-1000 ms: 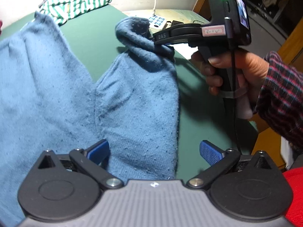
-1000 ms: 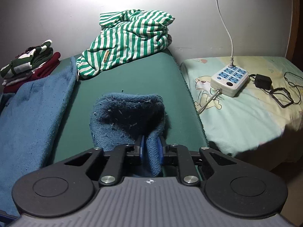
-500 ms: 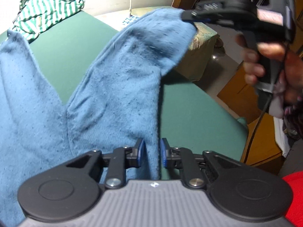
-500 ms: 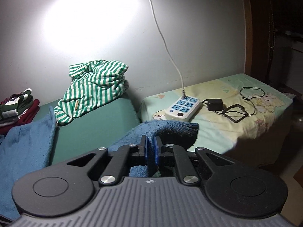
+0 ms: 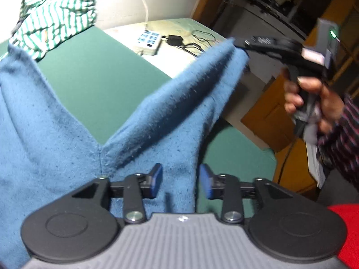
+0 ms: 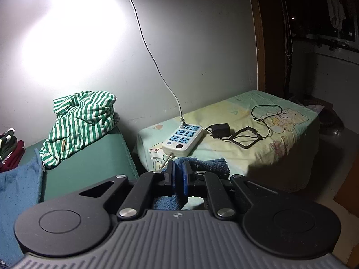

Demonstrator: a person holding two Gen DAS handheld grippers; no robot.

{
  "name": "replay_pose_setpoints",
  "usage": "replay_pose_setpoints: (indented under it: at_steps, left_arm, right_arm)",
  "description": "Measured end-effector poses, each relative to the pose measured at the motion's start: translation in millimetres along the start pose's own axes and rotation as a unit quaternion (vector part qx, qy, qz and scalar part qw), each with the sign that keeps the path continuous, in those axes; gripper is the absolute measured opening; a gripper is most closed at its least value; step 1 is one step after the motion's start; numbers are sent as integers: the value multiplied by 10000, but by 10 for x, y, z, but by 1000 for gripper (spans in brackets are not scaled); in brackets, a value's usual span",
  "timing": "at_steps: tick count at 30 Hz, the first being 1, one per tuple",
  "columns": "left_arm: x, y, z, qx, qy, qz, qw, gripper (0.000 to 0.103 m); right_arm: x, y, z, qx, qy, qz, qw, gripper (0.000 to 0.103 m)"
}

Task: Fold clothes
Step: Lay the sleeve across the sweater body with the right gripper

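Bare green mat (image 5: 89,71) is lying open left of the raised blue sleeve (image 5: 179,103); the striped shirt (image 5: 56,20) is blocking beyond it.

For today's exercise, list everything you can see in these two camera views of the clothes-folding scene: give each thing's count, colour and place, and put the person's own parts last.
blue knit garment: one, blue, spread on the green surface, one end lifted.
green surface: one, dark green, under the garment.
striped garment: one, green and white, crumpled by the wall.
folded clothes: one small stack, red and dark striped, far left.
power strip: one, white with blue sockets, on the pale printed sheet.
adapter: one, black with cable, beside the strip.
left claw: one, black with blue pads, opening, garment edge between its pads.
right claw: one, black, shut on the garment's lifted end.
hand: one, plaid sleeve, holding the right claw.
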State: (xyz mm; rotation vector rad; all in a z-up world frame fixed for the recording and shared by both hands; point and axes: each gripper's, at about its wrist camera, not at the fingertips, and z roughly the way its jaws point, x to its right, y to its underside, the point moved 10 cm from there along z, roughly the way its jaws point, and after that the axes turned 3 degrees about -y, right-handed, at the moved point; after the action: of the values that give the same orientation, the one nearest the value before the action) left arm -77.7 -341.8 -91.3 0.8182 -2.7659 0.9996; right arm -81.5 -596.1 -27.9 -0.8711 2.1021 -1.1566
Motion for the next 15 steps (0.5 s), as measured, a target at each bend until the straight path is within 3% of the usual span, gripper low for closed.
replay_pose_setpoints:
  at_steps: [3, 6, 10, 12, 15]
  left_arm:
    - [6, 112, 187, -271, -150, 166, 9994, 40]
    - [24, 219, 343, -434, -33, 140, 9990, 37]
    - [30, 227, 314, -373, -170, 167, 9990, 65]
    - [43, 244, 257, -340, -258, 257, 9988, 67]
    - [177, 337, 110, -387, -90, 554, 9977, 67]
  right_arm:
    - [30, 168, 175, -256, 300, -224, 9990, 7]
    - [95, 424, 396, -532, 560, -373, 9963, 7]
    - [213, 653, 527, -875, 570, -186, 9944, 10]
    - [285, 628, 427, -908, 475, 104, 9947, 21]
    - [207, 653, 163, -1390, -250, 348, 9894, 24]
